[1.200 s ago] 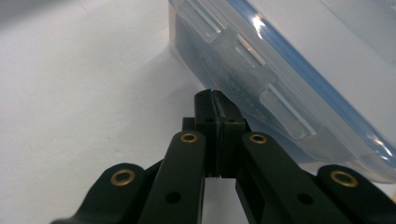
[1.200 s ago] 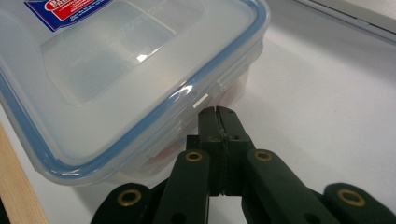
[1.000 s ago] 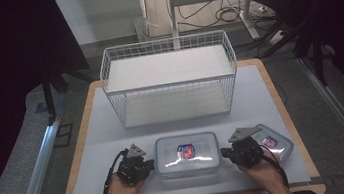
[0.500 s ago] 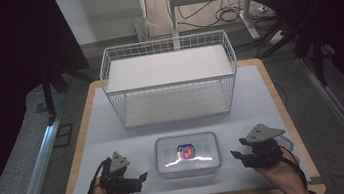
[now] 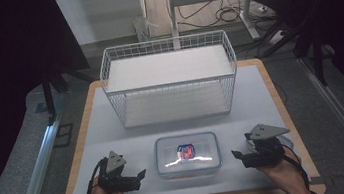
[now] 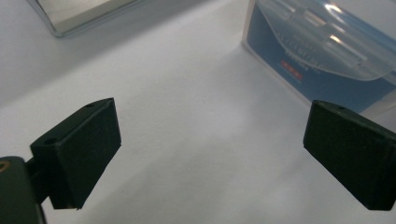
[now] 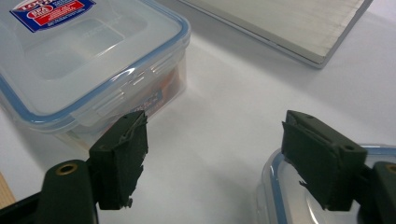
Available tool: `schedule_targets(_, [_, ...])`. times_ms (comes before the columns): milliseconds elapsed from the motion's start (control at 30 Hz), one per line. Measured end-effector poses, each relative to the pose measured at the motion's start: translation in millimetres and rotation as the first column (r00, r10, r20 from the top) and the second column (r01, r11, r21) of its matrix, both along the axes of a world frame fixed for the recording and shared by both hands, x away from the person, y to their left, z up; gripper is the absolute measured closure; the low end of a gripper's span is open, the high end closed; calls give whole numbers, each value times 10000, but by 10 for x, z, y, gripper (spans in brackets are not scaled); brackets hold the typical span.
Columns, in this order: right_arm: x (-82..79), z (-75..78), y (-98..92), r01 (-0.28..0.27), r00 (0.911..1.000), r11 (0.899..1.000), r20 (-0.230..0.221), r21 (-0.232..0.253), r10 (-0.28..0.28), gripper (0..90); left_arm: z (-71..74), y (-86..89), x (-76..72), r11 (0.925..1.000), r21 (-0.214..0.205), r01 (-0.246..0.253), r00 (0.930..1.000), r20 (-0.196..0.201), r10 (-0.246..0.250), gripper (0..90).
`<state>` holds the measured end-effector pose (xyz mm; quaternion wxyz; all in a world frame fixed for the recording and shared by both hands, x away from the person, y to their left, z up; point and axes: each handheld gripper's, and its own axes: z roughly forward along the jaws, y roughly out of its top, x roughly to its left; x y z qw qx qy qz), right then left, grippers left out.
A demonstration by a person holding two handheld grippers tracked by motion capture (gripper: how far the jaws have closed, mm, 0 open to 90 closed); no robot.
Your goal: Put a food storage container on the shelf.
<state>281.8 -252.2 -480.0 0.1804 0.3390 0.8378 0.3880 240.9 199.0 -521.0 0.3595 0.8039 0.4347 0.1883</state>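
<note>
The clear lidded box (image 5: 187, 154) sits on the counter (image 5: 114, 130) between both grippers. Left gripper (image 5: 137, 176) and right gripper (image 5: 238, 156) have just been opening; fingers wide, holding nothing.

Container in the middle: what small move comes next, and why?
Probably bring the left gripper in to the container and press down its end flap, which looks flared out. Left and right gripper flank it; their jaws have just been opening, nothing between them.

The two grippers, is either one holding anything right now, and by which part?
Nothing is held. The left gripper and right gripper have just been opening, empty, either side of the lidded container.
</note>
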Motion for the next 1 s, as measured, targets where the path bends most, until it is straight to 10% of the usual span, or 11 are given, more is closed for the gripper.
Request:
schedule_targets(133, [6,-10,5,-11,10000,10000,7,-39,11,192,20,-19,0,9994,328,-62,9997,-251,70,57])
schedule_targets(600, [49,44,64,-256,9978,9981,-591,562,289,71,186,-49,60,9979,-648,15,9979,-638,-56,19])
schedule_targets(700, [61,59,106,-369,9956,9972,-837,649,423,35,263,-70,104,9890,-1417,427,9961,-710,-532,21])
schedule_targets(1000, [123,59,249,-773,9766,9925,-1930,950,946,73,286,-245,294,9703,-2027,1324,9760,-1441,-1633,64])
